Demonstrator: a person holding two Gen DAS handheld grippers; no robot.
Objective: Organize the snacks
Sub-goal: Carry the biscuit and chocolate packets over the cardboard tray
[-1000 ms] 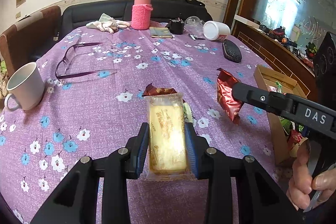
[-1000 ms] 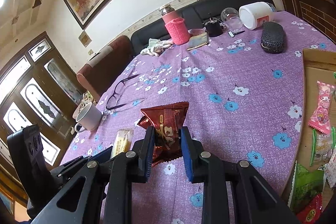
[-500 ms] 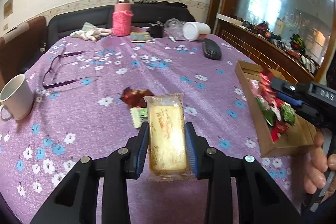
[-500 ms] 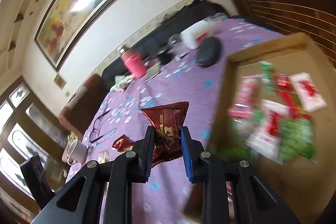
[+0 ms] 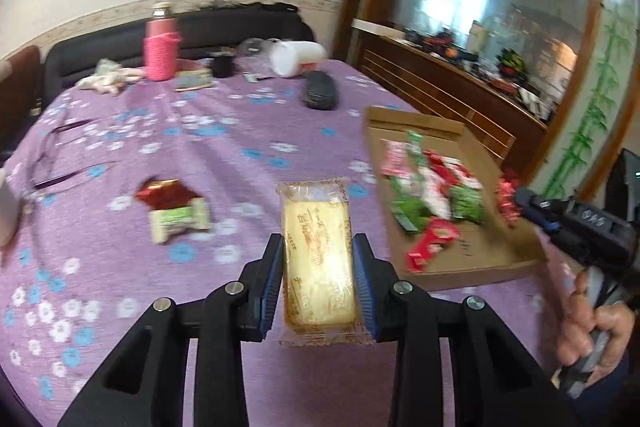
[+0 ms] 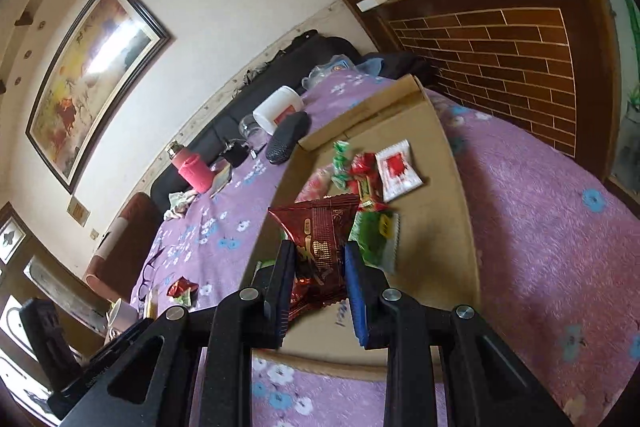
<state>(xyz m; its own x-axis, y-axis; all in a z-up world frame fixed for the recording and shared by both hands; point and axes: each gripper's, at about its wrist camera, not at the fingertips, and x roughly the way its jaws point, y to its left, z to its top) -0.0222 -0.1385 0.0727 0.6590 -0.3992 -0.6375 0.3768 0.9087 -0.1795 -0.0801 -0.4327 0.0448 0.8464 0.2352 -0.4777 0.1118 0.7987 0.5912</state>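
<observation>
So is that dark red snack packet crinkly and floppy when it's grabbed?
Probably. The red packet is foil-like and creases where the right jaws pinch it. Its top stands up unsupported, so likely light and slightly stiff. The shiny film might slip.

The word "cheese" is readable on the yellow cake packet [image 5: 318, 263].

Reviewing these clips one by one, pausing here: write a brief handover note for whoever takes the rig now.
Left gripper: fingers shut on a yellow wrapped cake, above the purple tablecloth, short of the cardboard box.
Right gripper: shut on a dark red snack bag, over the box's near end.
Done: a heap of red, green and white packets already lies in the box.
Left: release the bag, bring the cake in, then fetch the red wrapper and green-and-white packet on the cloth.
</observation>
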